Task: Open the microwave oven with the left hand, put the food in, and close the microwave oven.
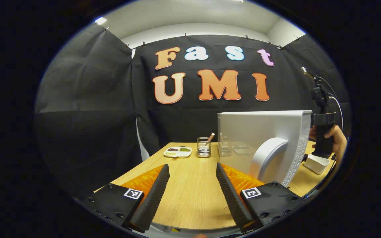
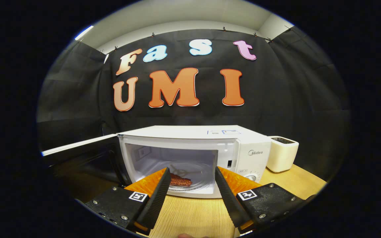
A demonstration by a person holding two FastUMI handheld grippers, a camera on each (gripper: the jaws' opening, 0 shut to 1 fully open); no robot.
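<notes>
Right gripper view: microwave (image 2: 243, 145) on the desk (image 2: 193, 215), door (image 2: 78, 145) swung wide; food (image 2: 180, 180) lies on the turntable inside. Right gripper (image 2: 190, 185) fingers released before the cavity. Left gripper (image 1: 192, 180) fingers released beside the door.

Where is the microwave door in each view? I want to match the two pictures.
Left gripper view: the open door stands right of centre, outer face and curved handle toward the camera.
Right gripper view: the door is swung out at left, seen nearly edge-on.
Shared landmark: the wooden table.
</notes>
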